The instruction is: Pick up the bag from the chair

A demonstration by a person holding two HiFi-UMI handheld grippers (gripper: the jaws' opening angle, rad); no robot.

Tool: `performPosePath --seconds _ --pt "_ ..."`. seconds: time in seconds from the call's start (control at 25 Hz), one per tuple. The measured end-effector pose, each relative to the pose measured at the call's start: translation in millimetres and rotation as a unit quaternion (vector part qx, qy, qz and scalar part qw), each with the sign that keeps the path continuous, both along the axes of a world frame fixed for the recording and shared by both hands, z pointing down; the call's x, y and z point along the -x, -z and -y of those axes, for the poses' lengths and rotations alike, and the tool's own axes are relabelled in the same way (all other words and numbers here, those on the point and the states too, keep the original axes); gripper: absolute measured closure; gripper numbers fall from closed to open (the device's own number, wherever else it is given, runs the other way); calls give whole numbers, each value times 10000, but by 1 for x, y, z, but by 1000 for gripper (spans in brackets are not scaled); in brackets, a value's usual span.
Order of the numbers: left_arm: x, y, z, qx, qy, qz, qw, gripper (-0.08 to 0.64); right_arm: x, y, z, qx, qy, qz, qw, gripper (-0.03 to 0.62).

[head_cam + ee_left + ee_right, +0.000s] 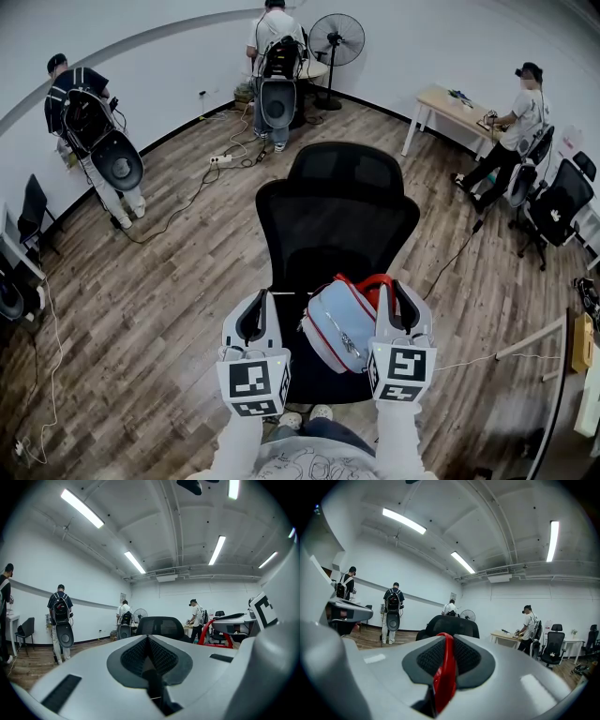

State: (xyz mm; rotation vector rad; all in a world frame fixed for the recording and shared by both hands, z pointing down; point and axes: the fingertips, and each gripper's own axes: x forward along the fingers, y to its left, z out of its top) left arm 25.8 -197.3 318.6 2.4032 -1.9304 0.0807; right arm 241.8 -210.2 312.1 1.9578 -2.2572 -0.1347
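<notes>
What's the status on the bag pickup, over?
Right hand-held gripper shut on red handle of bag. Left hand-held gripper shut, empty. Bag over chair seat; lift-off unclear. Nothing seen blocking.
</notes>
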Motion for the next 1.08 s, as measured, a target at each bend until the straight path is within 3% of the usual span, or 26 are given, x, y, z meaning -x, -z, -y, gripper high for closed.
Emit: performPosePath --seconds 1.08 --pt "1 1 5 -39 8 8 10000 555 4 -1 4 -10 47 44 10000 532"
